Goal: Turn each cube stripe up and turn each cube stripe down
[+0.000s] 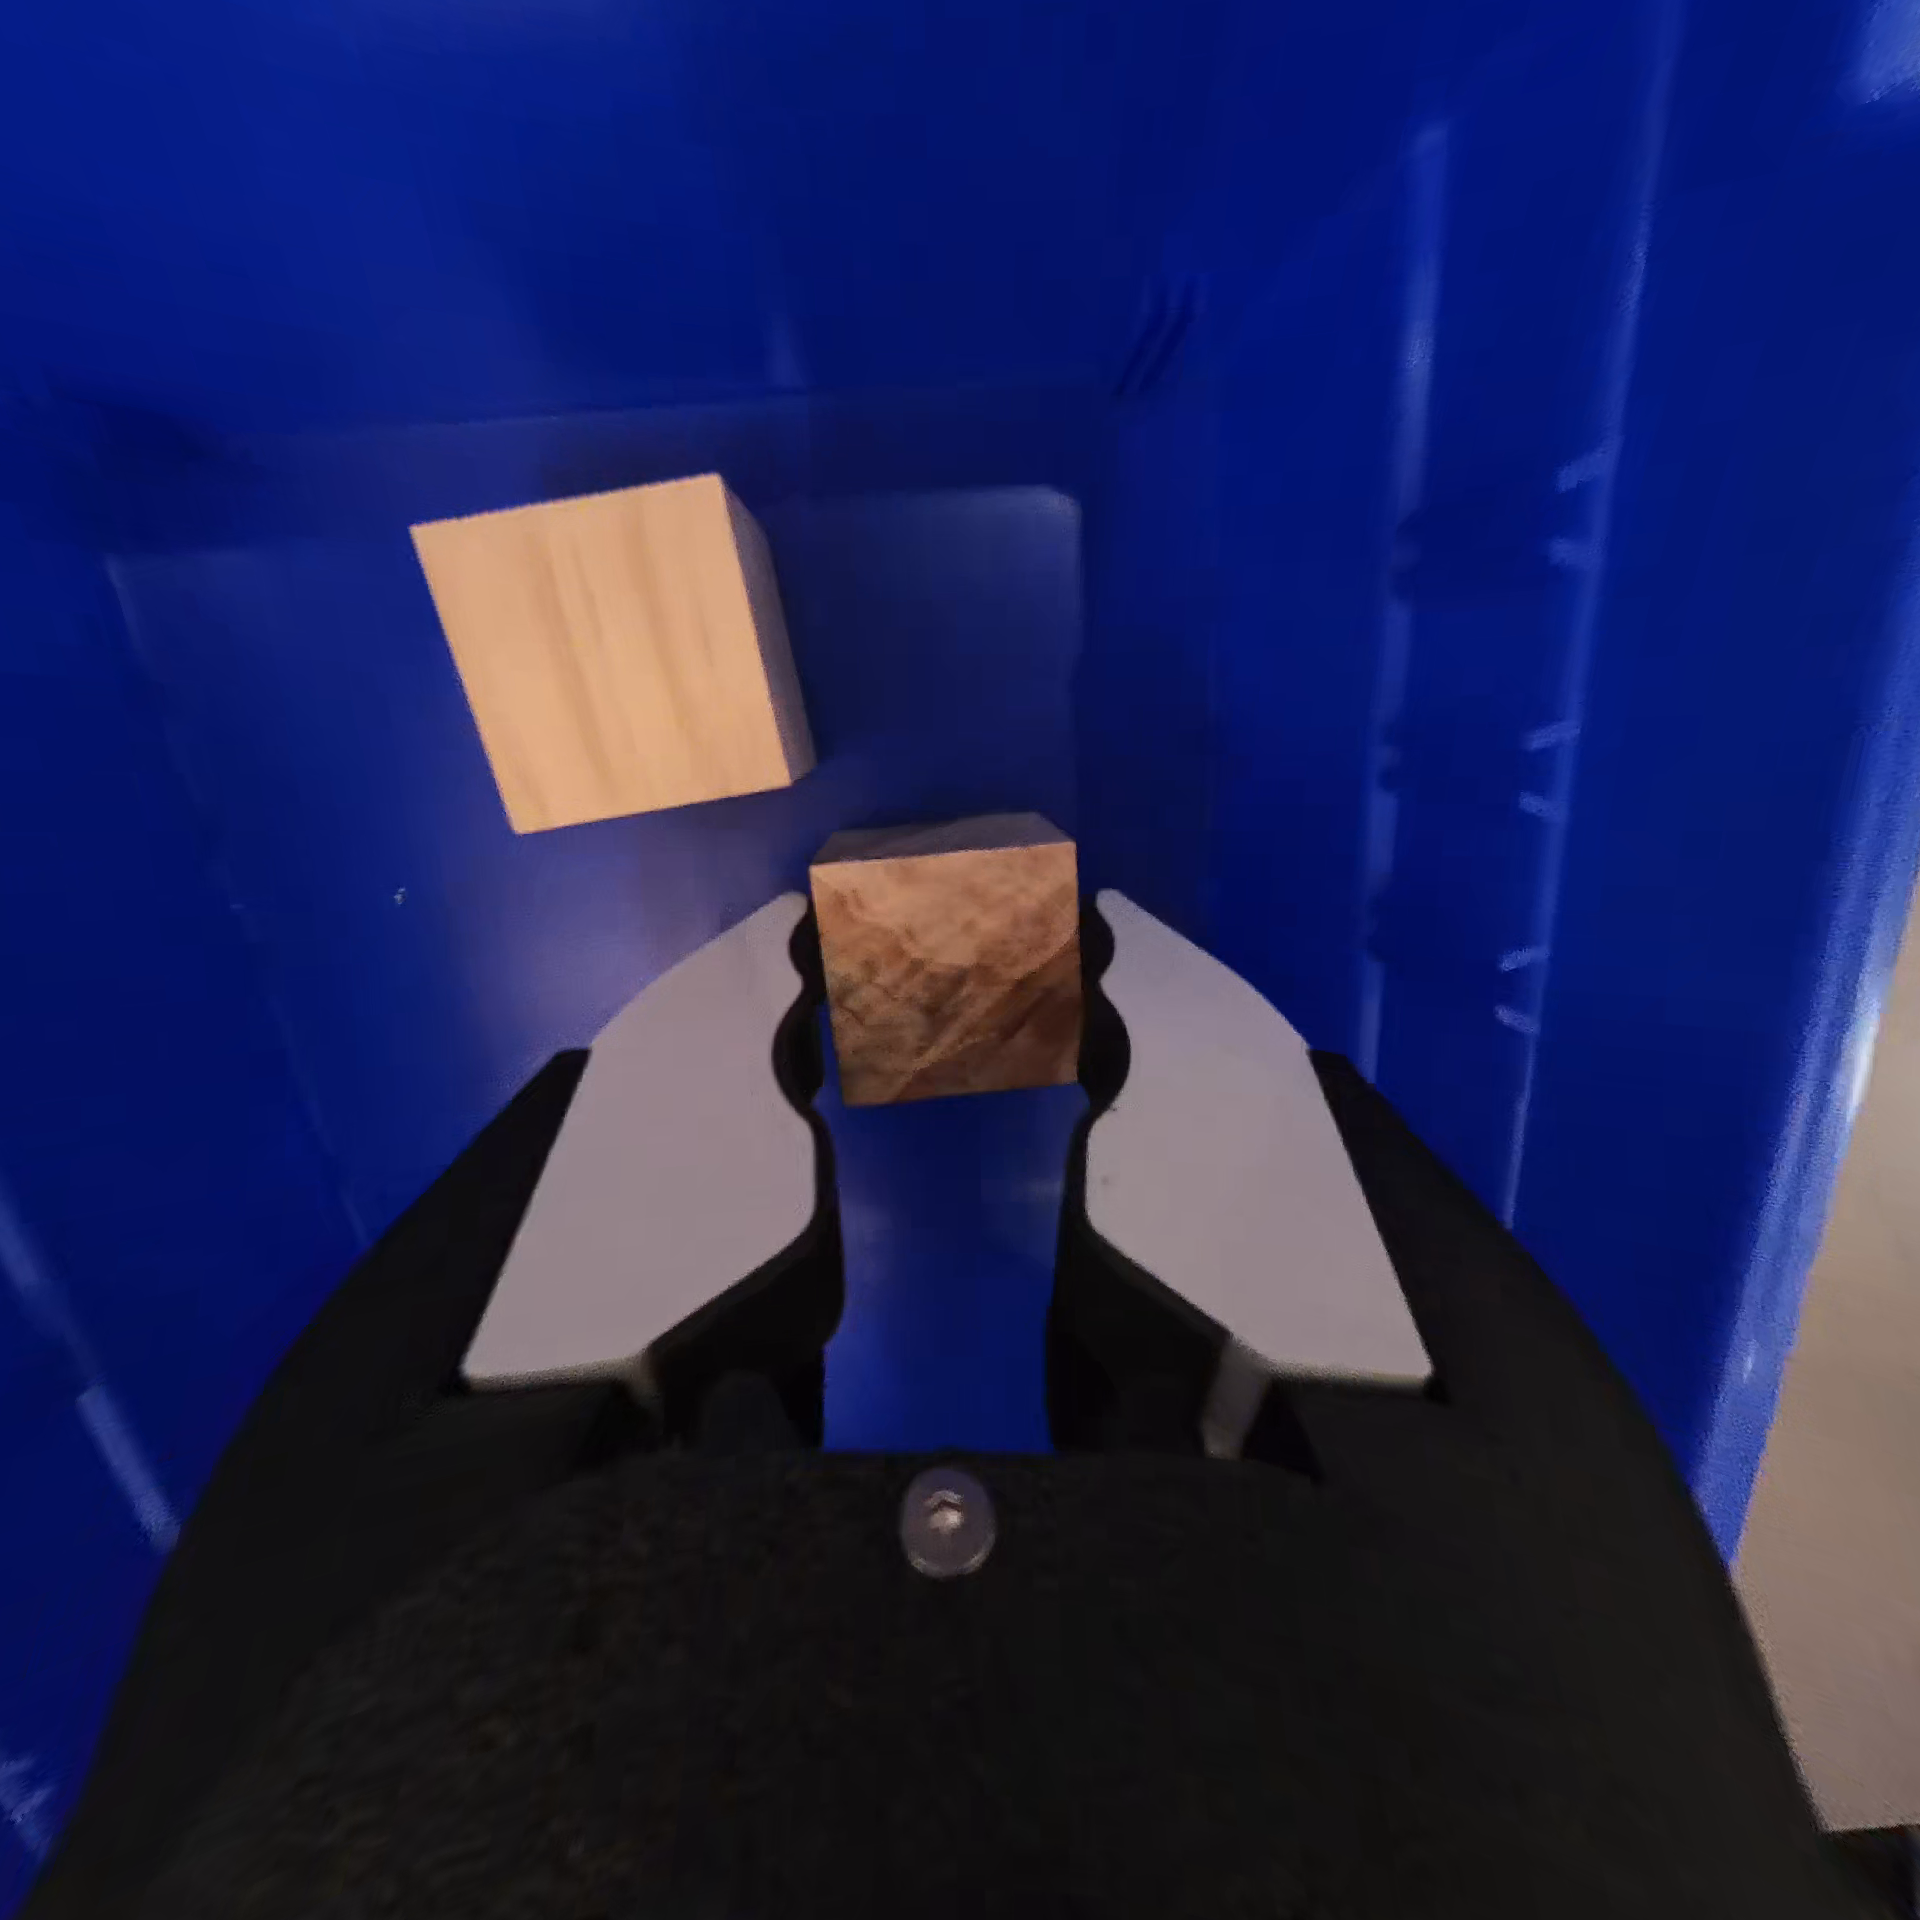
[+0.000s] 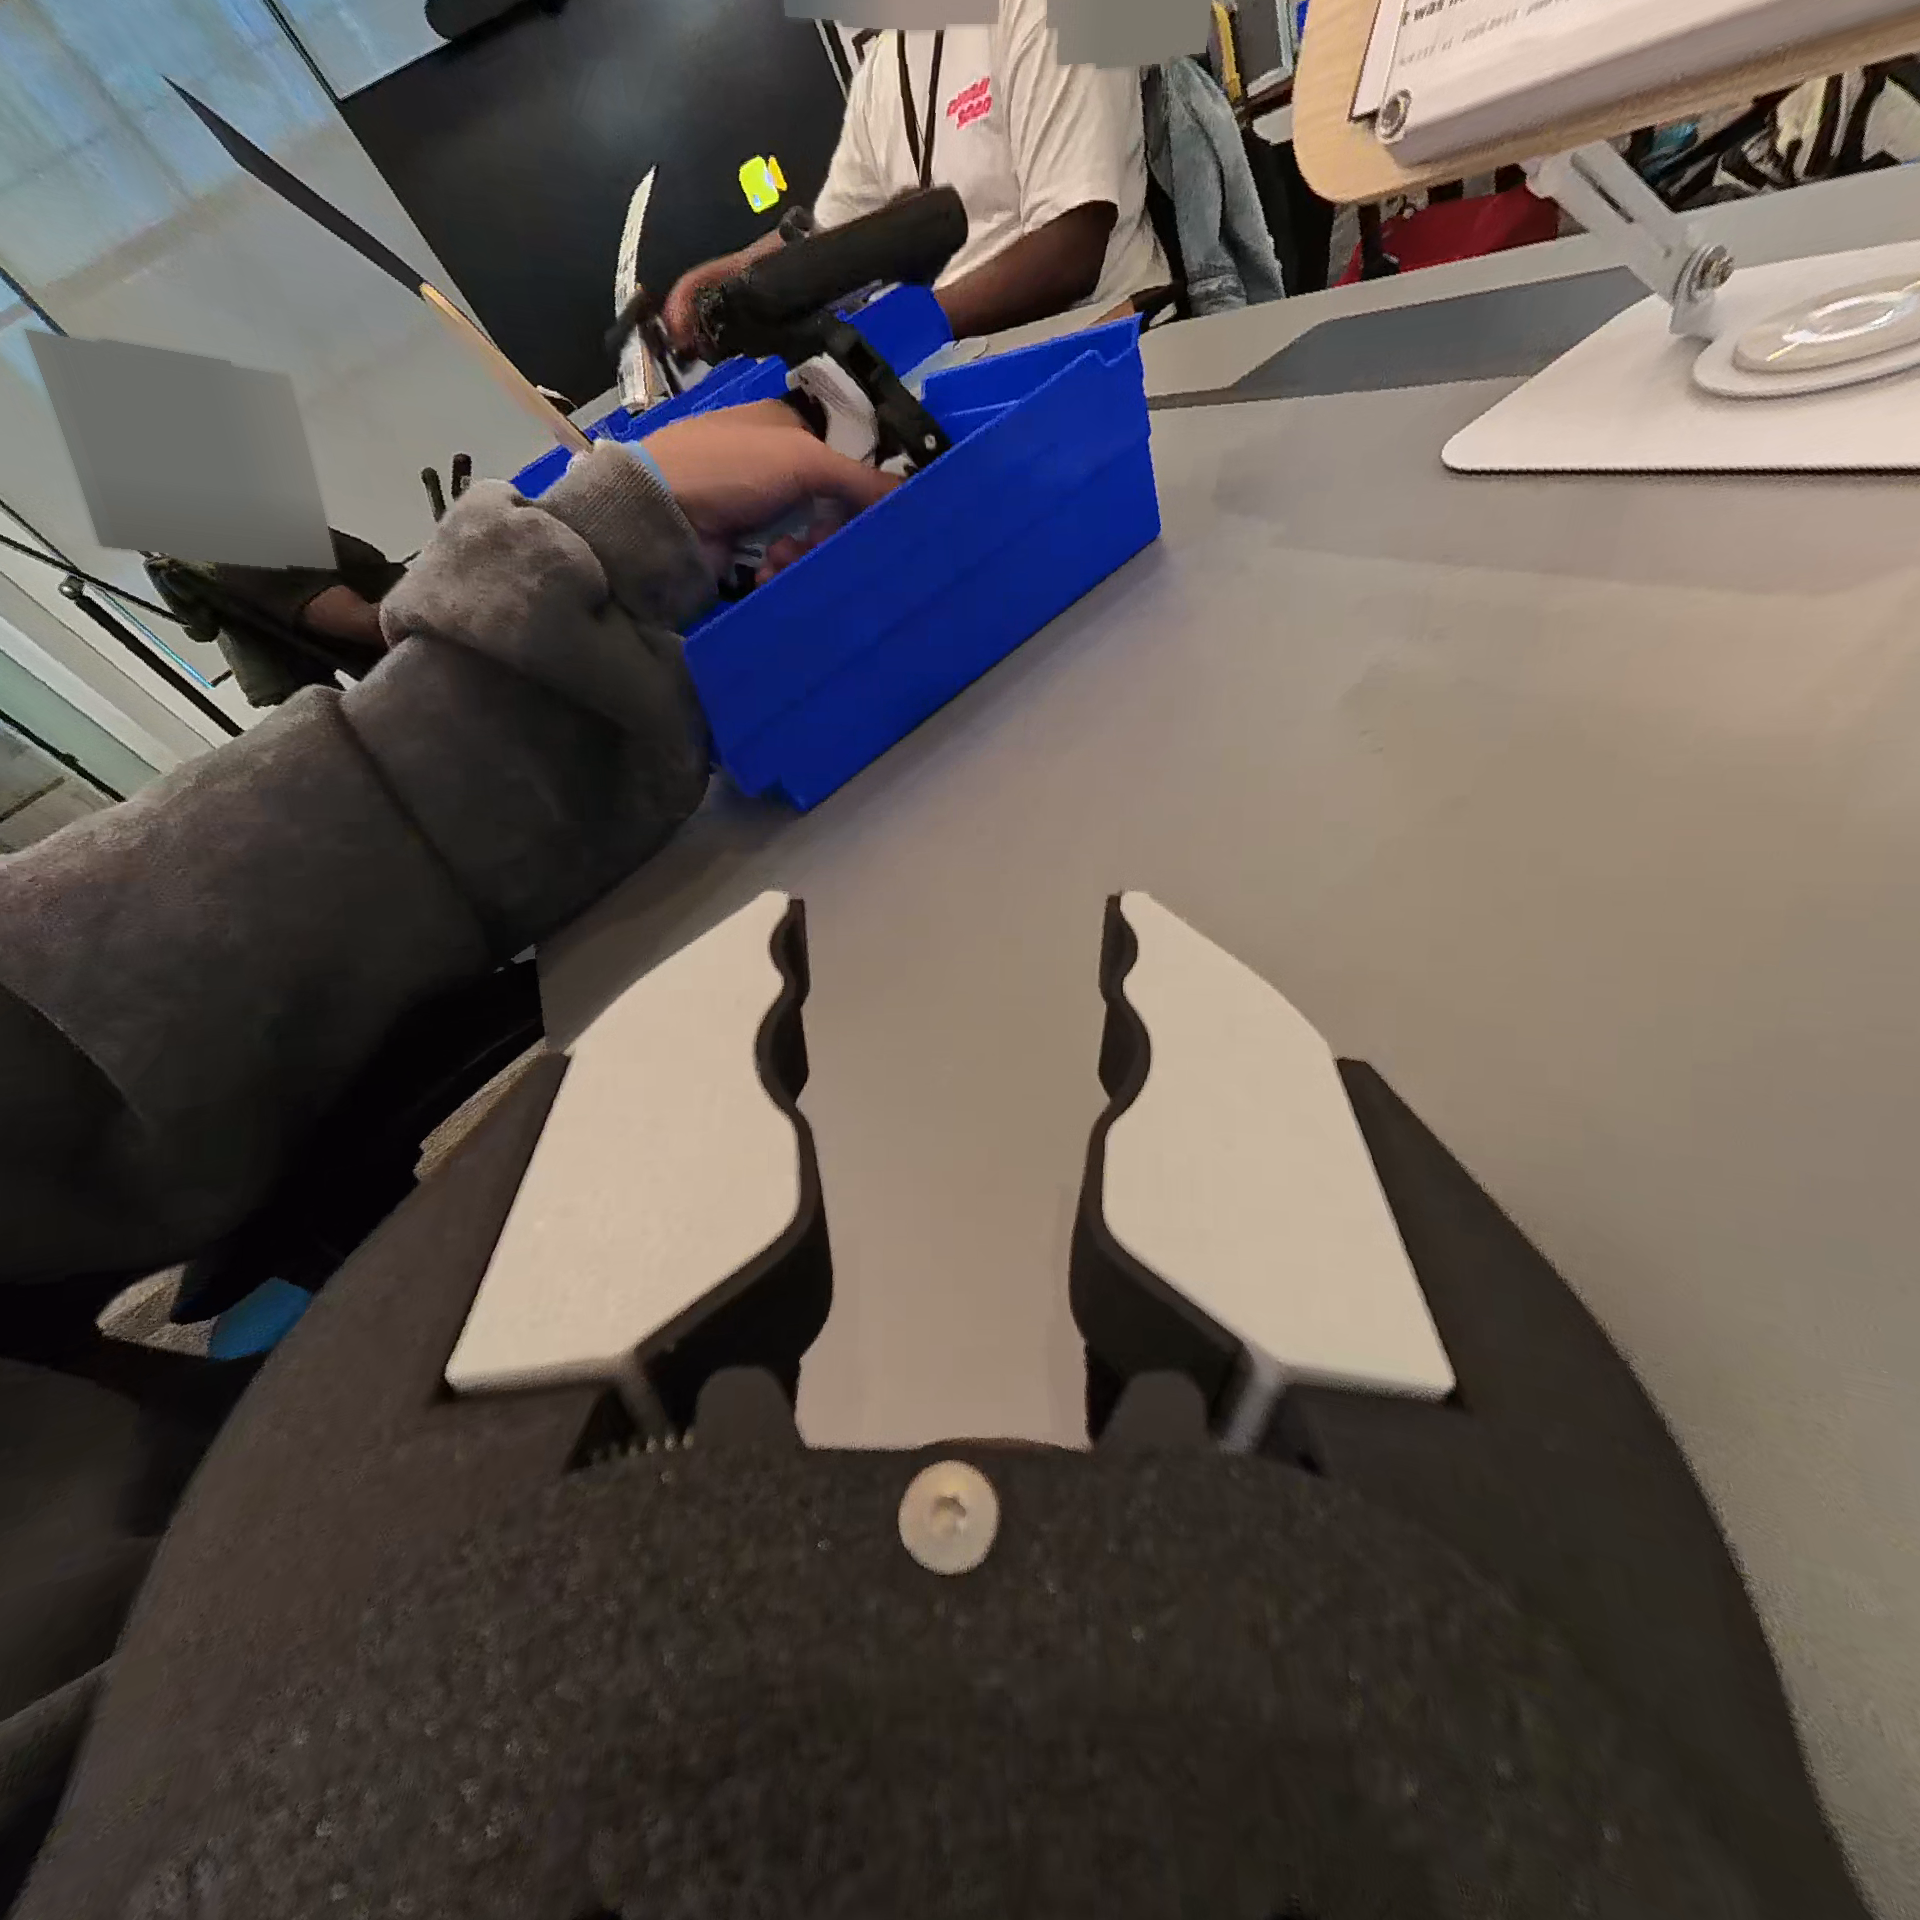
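Left gripper (image 1: 943, 914) brackets darker cube (image 1: 948, 987) inside blue bin (image 1: 1455, 727).

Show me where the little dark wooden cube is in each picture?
Left wrist view: the dark cube sits in the middle, between the left gripper's fingers, inside the blue bin.
Right wrist view: not visible; the bin's inside is hidden.
Shared landmark: the blue bin, upper left there.

L gripper (image 1: 945, 914) sits deep in the blue bin (image 1: 1507, 727); bin wall crowds frame right, little side room there. Dark cube (image 1: 951, 987) fills the gap btwn its fingers. Pale cube (image 1: 613, 655) blocks upper left. R gripper (image 2: 951, 914): bare grey table (image 2: 1455, 831) ahead; sleeve (image 2: 364, 831) blocks left.
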Available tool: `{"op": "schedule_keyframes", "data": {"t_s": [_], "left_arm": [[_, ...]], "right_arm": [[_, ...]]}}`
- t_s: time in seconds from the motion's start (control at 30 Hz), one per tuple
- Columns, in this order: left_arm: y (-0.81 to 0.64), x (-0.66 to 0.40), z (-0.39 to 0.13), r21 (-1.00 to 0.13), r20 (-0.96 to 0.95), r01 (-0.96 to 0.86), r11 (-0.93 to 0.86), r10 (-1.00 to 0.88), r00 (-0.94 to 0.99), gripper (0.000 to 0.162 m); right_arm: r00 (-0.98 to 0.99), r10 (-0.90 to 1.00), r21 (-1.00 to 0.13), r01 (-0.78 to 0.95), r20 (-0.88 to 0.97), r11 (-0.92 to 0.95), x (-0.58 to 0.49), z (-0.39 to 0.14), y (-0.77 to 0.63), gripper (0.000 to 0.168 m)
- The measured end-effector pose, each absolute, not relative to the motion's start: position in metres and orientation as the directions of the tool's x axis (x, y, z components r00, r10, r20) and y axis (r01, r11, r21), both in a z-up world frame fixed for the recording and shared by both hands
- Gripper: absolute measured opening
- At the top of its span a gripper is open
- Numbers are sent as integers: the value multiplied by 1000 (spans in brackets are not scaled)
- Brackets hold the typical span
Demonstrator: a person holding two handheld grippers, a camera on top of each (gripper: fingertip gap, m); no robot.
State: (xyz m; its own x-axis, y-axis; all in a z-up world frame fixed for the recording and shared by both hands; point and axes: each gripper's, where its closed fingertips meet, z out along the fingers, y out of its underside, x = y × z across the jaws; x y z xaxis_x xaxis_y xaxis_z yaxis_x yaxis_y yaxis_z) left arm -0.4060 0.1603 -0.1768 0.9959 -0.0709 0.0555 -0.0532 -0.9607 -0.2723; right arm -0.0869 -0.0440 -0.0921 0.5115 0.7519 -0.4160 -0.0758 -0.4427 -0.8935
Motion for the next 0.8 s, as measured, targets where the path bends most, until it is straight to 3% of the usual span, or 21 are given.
{"op": "schedule_keyframes", "data": {"t_s": [0.1,0.23,0.37,0.57,0.8], "left_arm": [[152,-415,-172,-257,12,-75,-963,-81,997,45],[140,-427,-149,-352,62,-66,-934,-93,994,45],[117,-404,-103,-530,314,-22,-848,-221,923,45],[44,-298,-27,-764,511,-11,-646,-615,600,45],[-37,-173,-38,-759,637,-20,-651,-749,182,45]], "right_arm": [[506,747,-884,-72,-432,-462,-86,-95,-44,54],[505,743,-879,-75,-440,-470,-85,-96,-43,53],[514,740,-884,-85,-434,-460,-83,-93,-42,53],[452,726,-846,-145,-518,-513,-91,-90,-43,56],[262,737,-782,-228,-623,-580,-117,-71,-61,64]]}}
